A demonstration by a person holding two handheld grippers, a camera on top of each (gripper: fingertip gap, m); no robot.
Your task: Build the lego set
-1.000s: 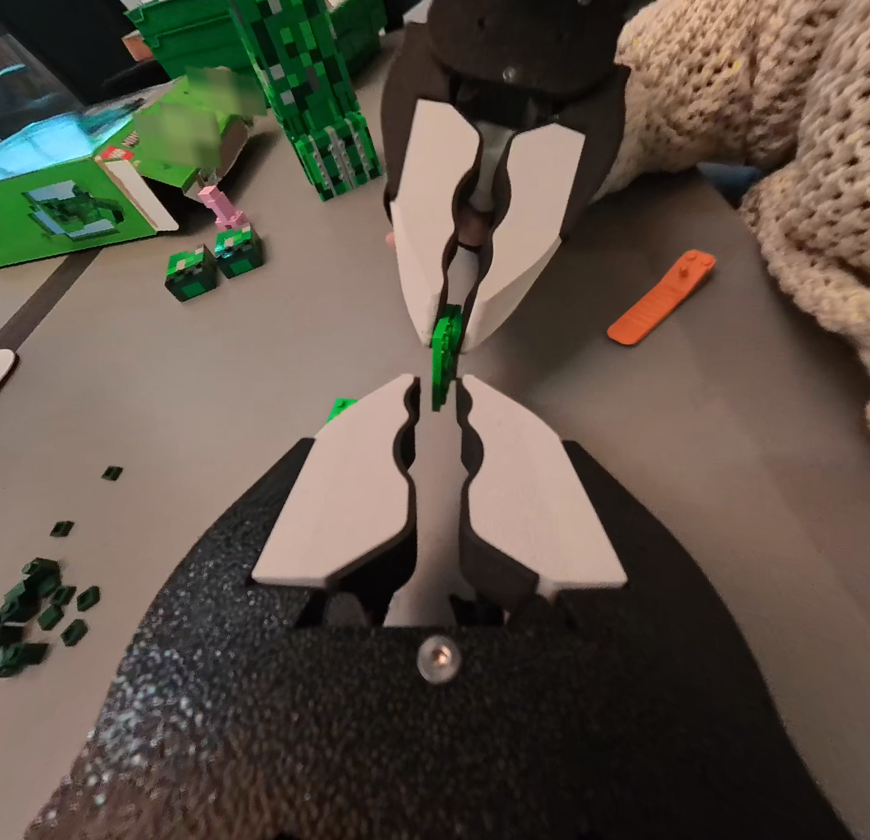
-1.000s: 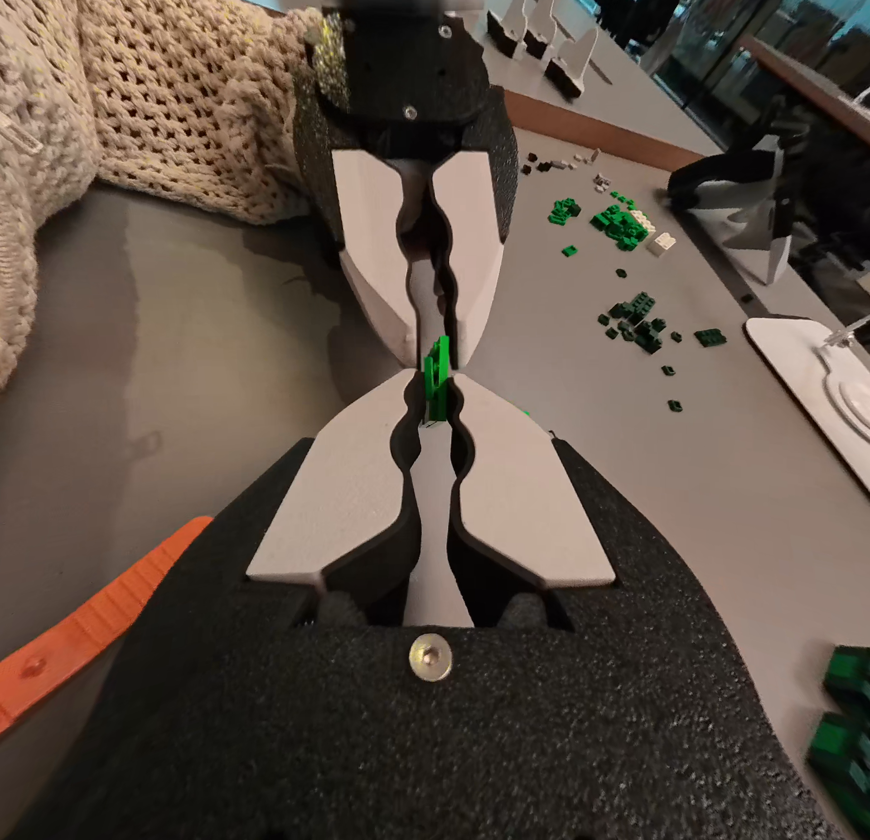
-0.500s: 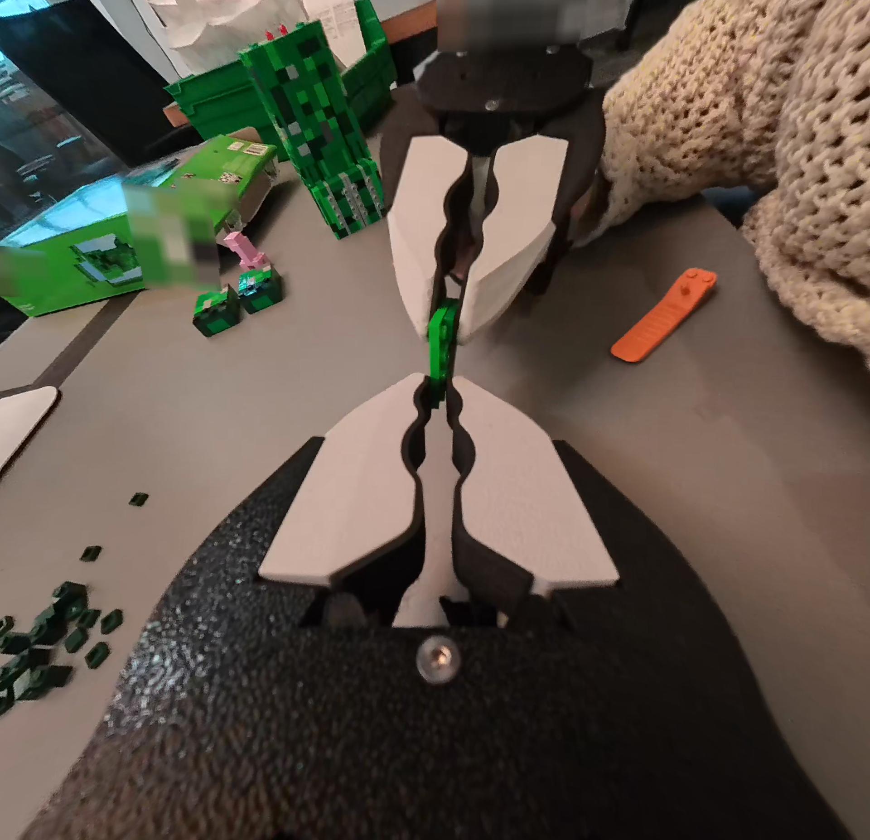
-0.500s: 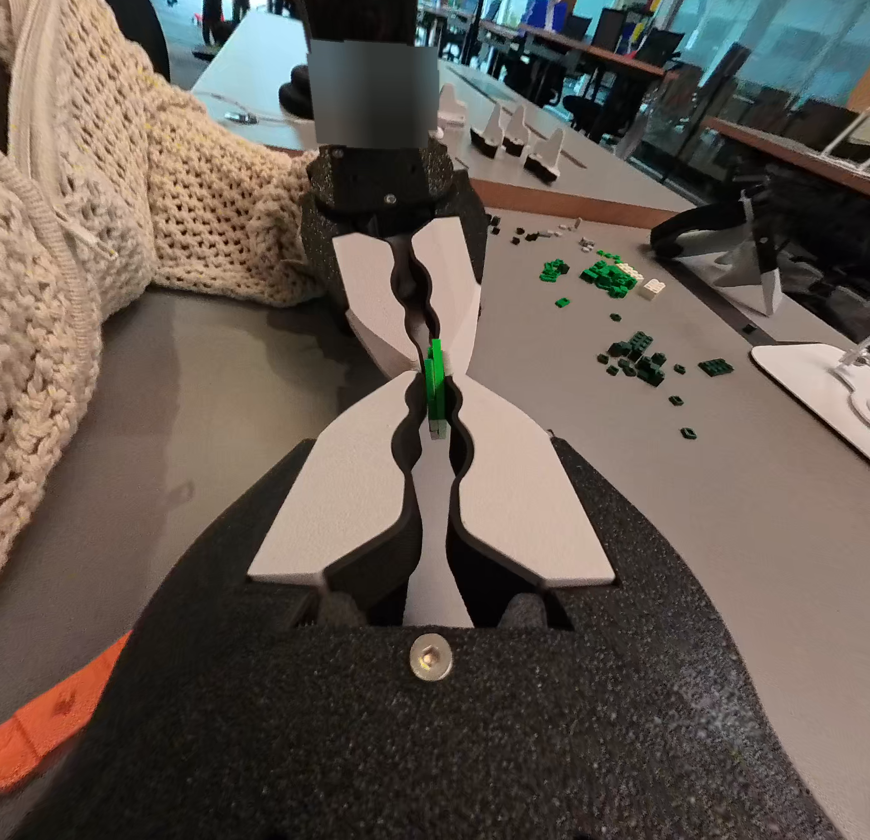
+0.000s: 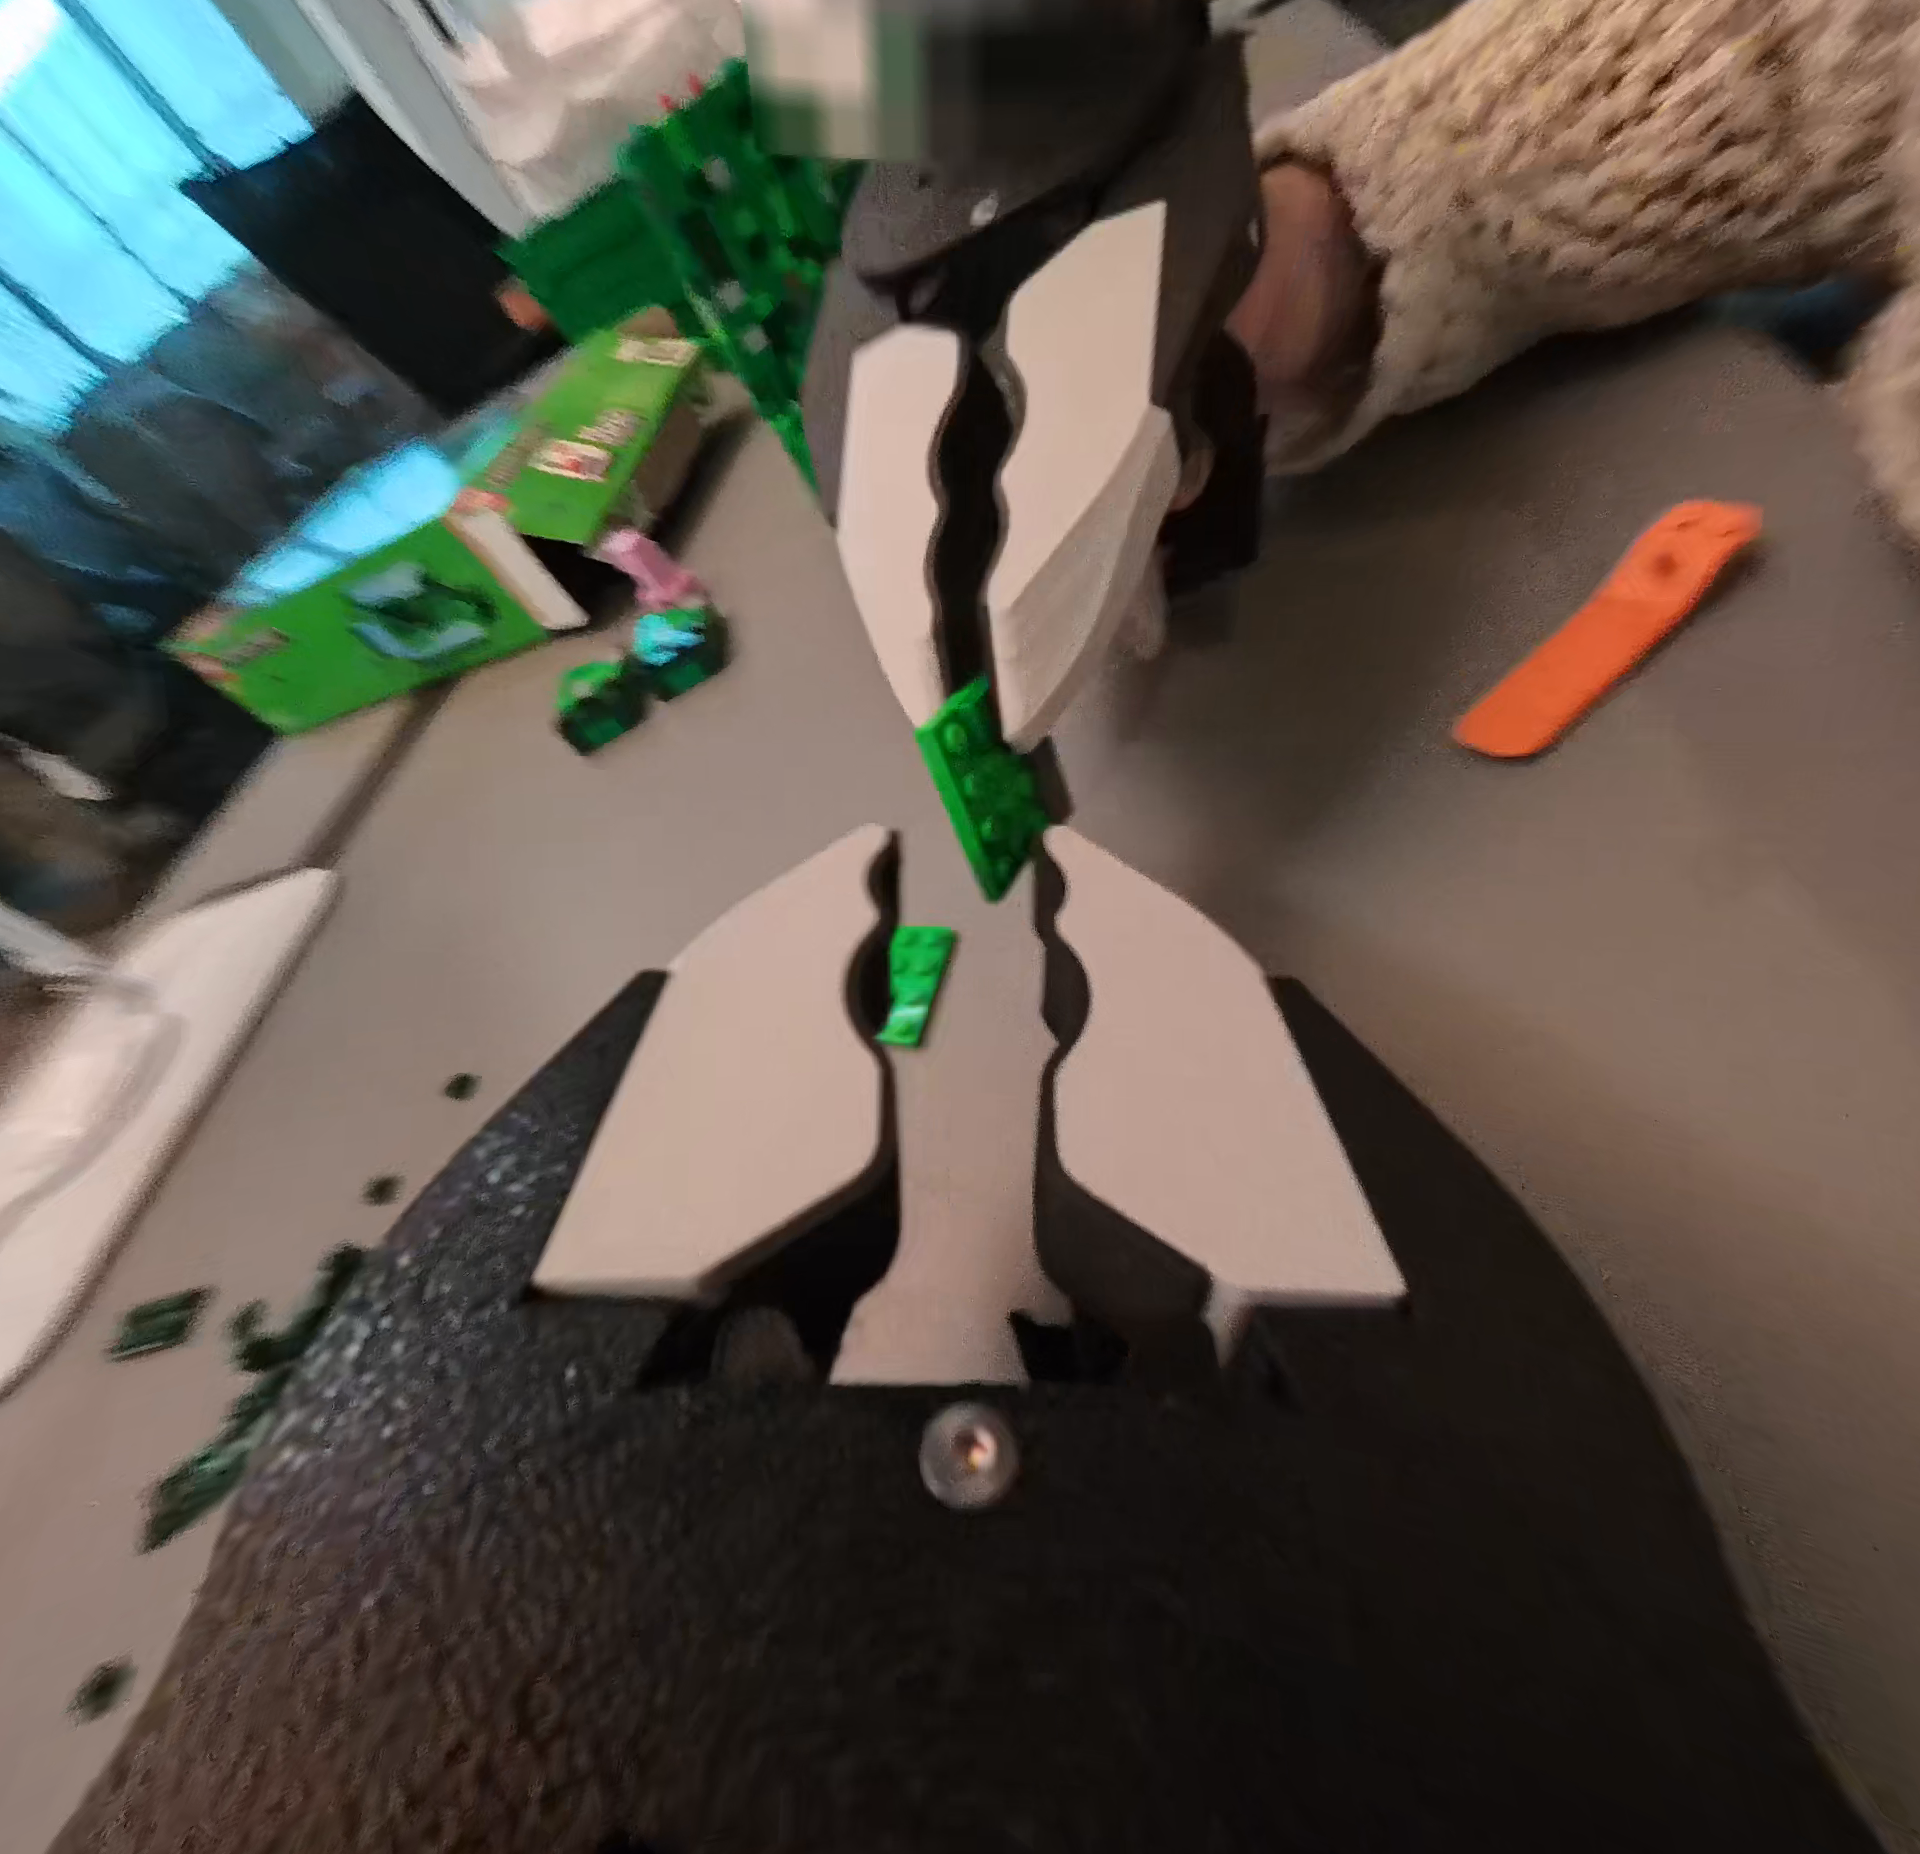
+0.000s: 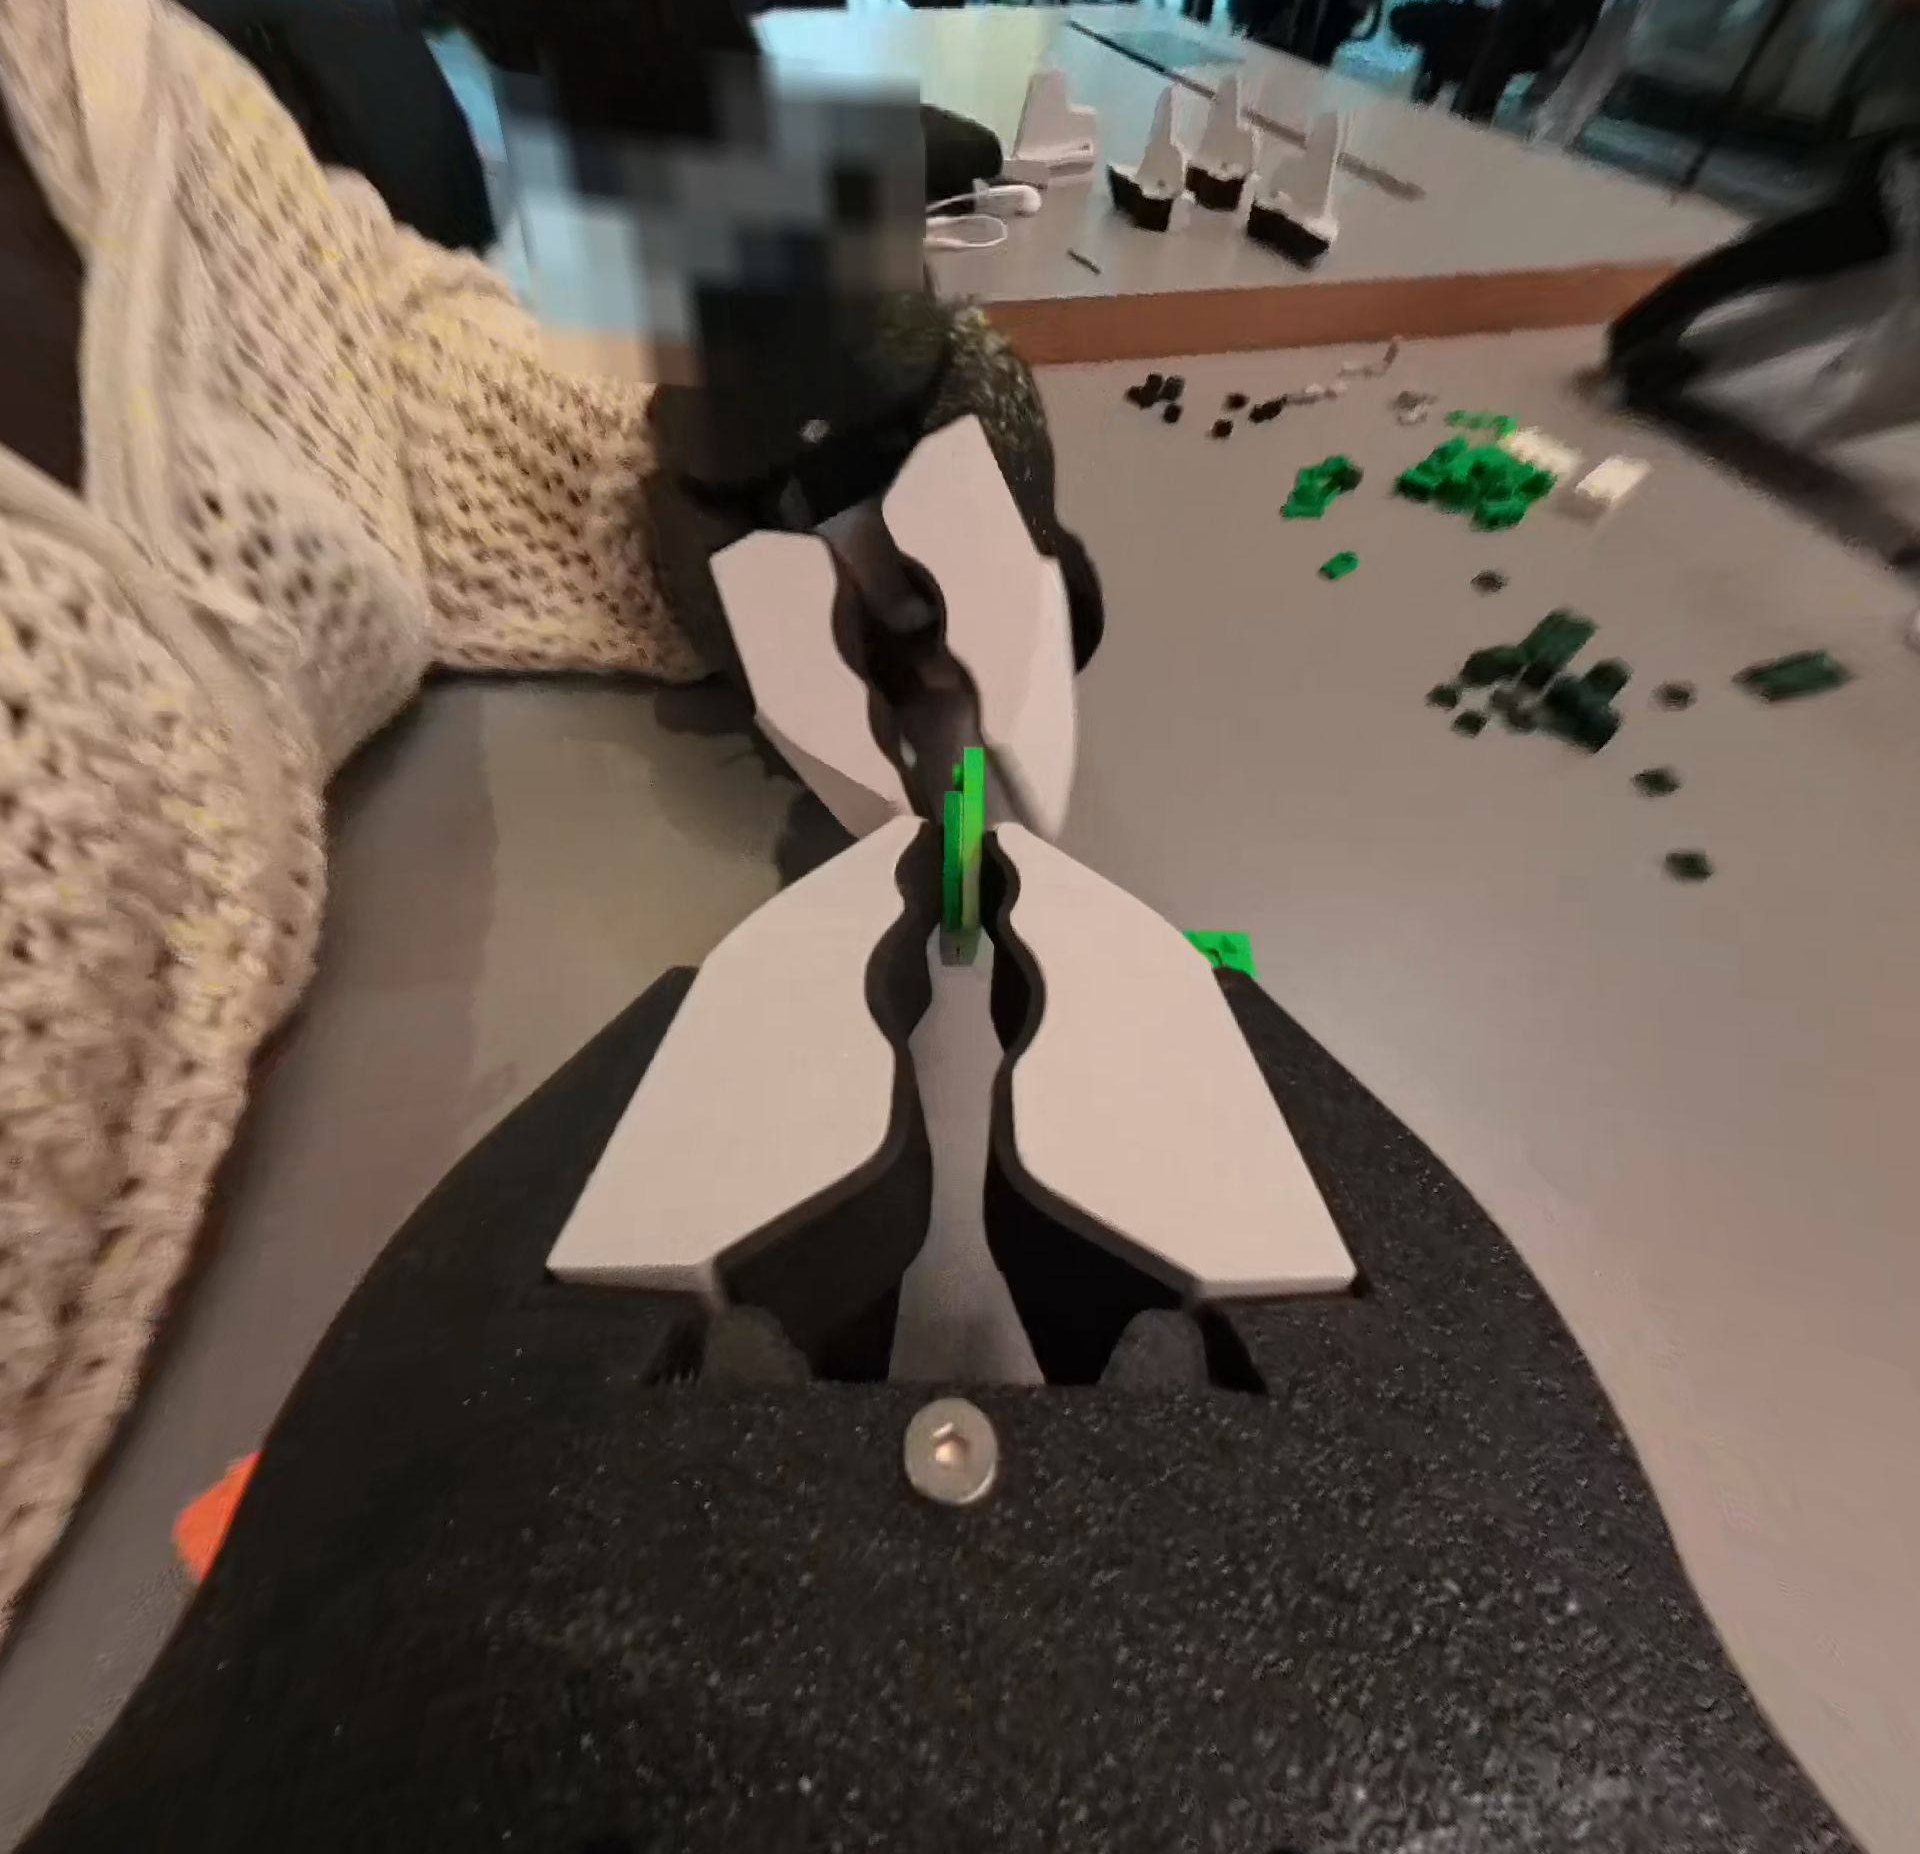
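Green plate (image 5: 985, 794) pinched in my right gripper (image 6: 961, 848); left gripper (image 5: 966, 859) spread, empty. Loose plate (image 5: 914, 985) below on table; I'd align studs squarely, then press.

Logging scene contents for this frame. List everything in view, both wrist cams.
green plate assembly: 1, bright green, pinched in right gripper
green plate: 1, bright green, flat on table, seen between the left fingers
orange brick separator: 1, table, right side
creeper model: 1, green, standing at back
set box: 1, green, back left
small green cubes: about 2, near box, blurred
loose bricks: several piles, dark green, bright green, white, black
table: 1, grey
knit sleeve: cream, upper right
right gripper: shut on assembly
left gripper: open, empty
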